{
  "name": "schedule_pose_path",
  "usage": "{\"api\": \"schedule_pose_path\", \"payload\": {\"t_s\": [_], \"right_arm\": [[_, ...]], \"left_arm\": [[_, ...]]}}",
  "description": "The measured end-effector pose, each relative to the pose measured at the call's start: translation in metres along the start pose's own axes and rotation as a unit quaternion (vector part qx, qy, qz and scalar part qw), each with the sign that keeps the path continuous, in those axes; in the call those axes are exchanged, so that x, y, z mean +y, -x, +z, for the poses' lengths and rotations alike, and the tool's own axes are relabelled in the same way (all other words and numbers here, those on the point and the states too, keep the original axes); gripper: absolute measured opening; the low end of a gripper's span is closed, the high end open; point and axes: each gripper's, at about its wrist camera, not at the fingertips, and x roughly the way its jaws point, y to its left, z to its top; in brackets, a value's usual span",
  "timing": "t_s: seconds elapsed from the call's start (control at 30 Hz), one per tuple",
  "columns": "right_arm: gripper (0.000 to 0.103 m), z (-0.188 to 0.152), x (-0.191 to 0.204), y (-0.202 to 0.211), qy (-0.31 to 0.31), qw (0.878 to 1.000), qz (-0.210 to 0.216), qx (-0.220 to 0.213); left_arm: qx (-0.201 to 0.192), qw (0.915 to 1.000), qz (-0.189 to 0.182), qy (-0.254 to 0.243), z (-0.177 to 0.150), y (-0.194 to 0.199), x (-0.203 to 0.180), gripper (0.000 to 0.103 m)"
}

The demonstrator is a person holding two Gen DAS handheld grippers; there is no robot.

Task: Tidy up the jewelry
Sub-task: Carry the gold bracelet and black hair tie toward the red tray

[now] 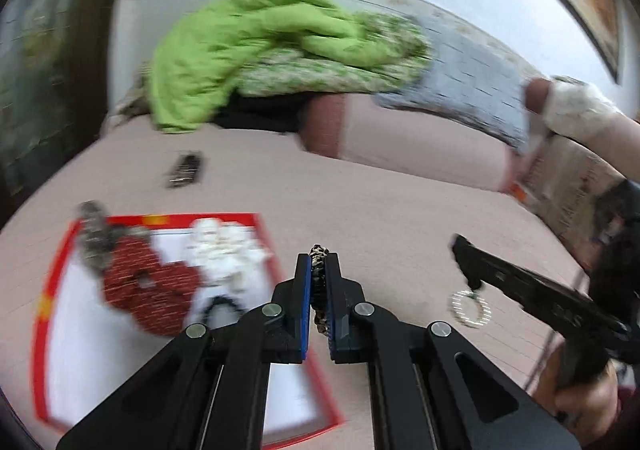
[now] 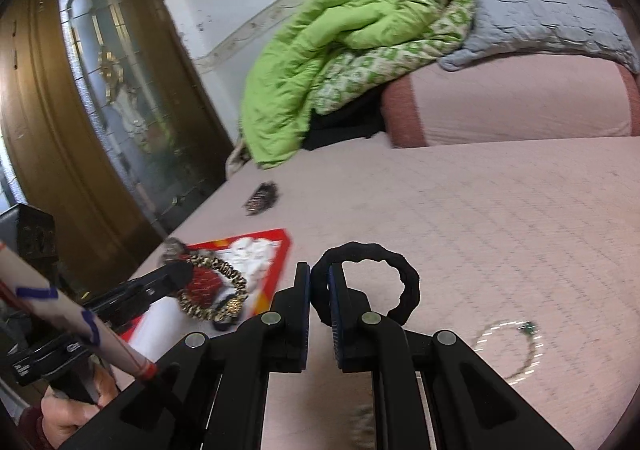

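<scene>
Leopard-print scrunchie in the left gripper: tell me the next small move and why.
Probably carry it over the red-edged tray and open there. The left gripper is shut on the leopard-print scrunchie, held above the bed just right of the tray, where a red scrunchie and a white one already lie.

Leopard-print scrunchie [image 2: 212, 292] is hanging clamped in the left tool [image 1: 319, 264], over the red-rimmed tray [image 1: 42, 314] holding a red scrunchie [image 1: 148, 290] and white pieces [image 1: 222, 250]; black scrunchie [image 2: 370, 282] is dangling pinched in the right tool [image 2: 320, 278]; a beaded bracelet [image 2: 510, 350] is lying flat on the pink bed [image 2: 500, 209]
</scene>
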Motion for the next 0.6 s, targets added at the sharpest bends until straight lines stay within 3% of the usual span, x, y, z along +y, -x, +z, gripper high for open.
{"api": "schedule_pose_path", "payload": {"t_s": [0.23,0.4,0.6], "right_arm": [[0.01,-0.014,0.061,-0.019,0.012,0.998,0.057,0.008],[0.01,-0.029,0.106,-0.04,0.033,0.994,0.095,0.03],[0.01,-0.047,0.14,-0.067,0.063,0.989,0.123,0.057]], "left_arm": [[-0.012,0.9942,0.101,0.036,-0.011,0.034,0.061,0.006],[0.002,0.99,0.117,0.079,-0.021,0.042,0.105,0.006],[0.019,0.9873,0.124,0.097,-0.027,0.038,0.128,0.006]]}}
